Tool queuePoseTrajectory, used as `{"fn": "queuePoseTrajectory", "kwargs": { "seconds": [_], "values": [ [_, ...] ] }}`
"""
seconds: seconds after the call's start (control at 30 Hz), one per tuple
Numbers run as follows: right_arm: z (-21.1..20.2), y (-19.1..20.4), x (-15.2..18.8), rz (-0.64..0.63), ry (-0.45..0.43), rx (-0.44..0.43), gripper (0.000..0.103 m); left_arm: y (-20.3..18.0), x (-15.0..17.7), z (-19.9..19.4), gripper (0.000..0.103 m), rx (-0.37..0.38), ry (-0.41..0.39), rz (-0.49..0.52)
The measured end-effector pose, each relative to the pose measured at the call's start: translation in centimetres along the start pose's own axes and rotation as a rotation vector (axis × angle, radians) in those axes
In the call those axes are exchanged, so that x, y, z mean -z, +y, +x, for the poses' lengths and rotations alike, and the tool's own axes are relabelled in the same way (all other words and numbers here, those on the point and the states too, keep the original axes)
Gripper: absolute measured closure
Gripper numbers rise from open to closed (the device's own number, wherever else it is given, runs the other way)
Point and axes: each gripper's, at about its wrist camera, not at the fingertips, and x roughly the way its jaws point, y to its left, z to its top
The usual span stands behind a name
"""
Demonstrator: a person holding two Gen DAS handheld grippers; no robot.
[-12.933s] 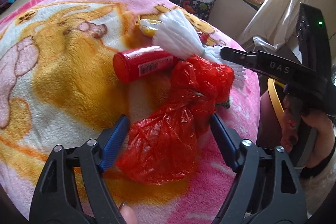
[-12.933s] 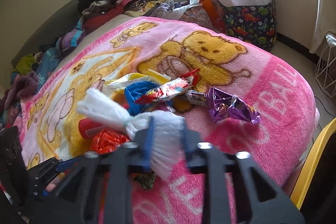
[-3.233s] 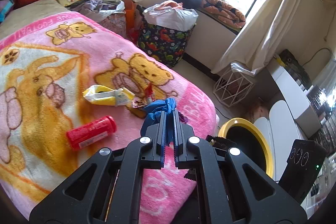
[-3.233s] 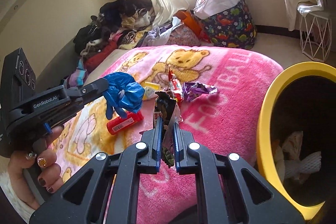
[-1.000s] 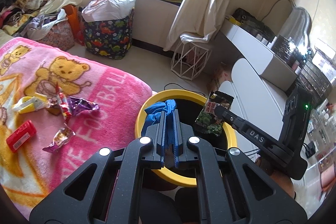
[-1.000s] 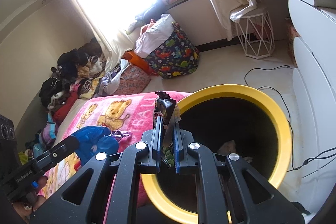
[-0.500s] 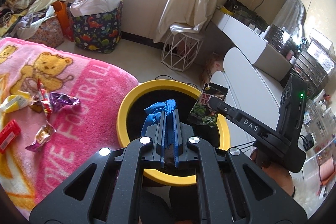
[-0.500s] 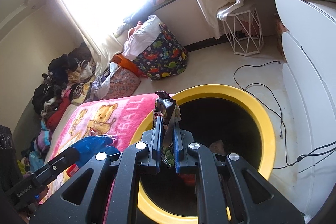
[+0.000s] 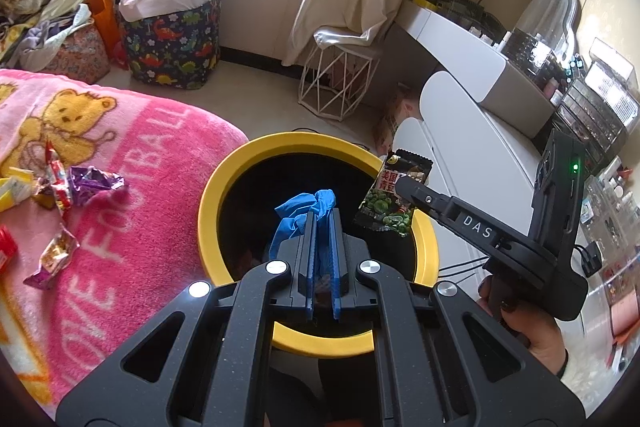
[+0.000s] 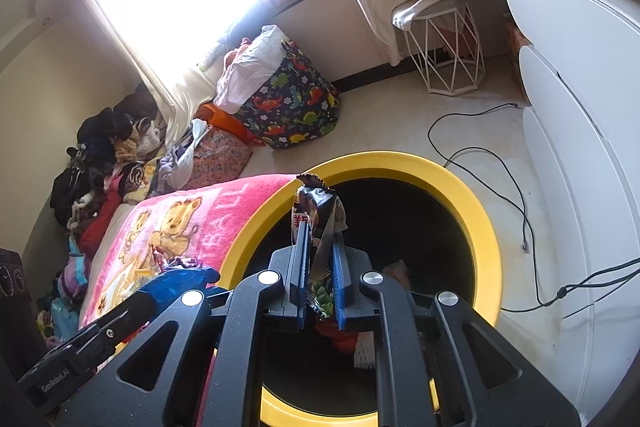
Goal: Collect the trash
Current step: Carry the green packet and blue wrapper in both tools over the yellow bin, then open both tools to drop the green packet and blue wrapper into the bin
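A: We're over the yellow bin (image 9: 240, 163) beside the bed (image 9: 168, 147), mouth straight below both tools.

B: Left gripper (image 9: 321, 223) clamped on the blue bag (image 9: 304, 211), right gripper (image 10: 319, 239) pinching the snack packet (image 10: 316, 203) upright, above the far rim.

A: Bin's depths are dark; wrappers (image 9: 92, 183) wait on the blanket.

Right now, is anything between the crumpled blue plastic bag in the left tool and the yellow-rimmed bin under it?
No. In the left wrist view the crumpled blue plastic bag hangs over the yellow-rimmed bin's dark opening, nothing between them.
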Motion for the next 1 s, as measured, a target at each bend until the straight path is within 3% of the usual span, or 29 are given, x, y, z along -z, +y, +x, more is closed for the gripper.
{"fn": "queuePoseTrajectory", "kwargs": {
  "seconds": [0.4, 0.43, 0.47, 0.5, 0.6, 0.67, 0.8, 1.0],
  "values": [
    [0.8, -0.4, 0.3, 0.002, 0.017, 0.011, 0.09, 0.5, 0.3, 1.7, 0.098, -0.003, 0.022, -0.018],
    [0.9, -0.4, 0.3, 0.004, 0.017, 0.012, 0.086, 0.6, 0.3, 1.7, 0.088, -0.007, 0.022, -0.025],
    [0.9, -0.4, 0.3, 0.008, 0.018, 0.013, 0.077, 1.0, 0.3, 1.7, 0.071, -0.017, 0.019, -0.04],
    [0.9, -0.5, 0.3, 0.014, 0.019, 0.01, 0.066, 1.4, 0.3, 1.6, 0.063, -0.027, 0.012, -0.056],
    [0.9, -0.5, 0.3, 0.023, 0.011, 0.013, 0.051, 2.2, 0.4, 0.9, 0.042, -0.053, -0.011, -0.074],
    [0.9, -0.4, 0.4, 0.03, 0.008, 0.018, 0.038, 2.6, 0.4, 0.4, 0.019, -0.068, -0.023, -0.086],
    [0.7, 0.3, 0.6, 0.009, 0.0, 0.028, 0.032, 3.4, 0.3, -0.6, 0.011, -0.092, -0.051, -0.098],
    [0.3, 1.6, 0.7, -0.031, -0.011, 0.028, 0.027, 4.2, 0.4, -2.2, 0.011, -0.13, -0.086, -0.092]
  ]
}}
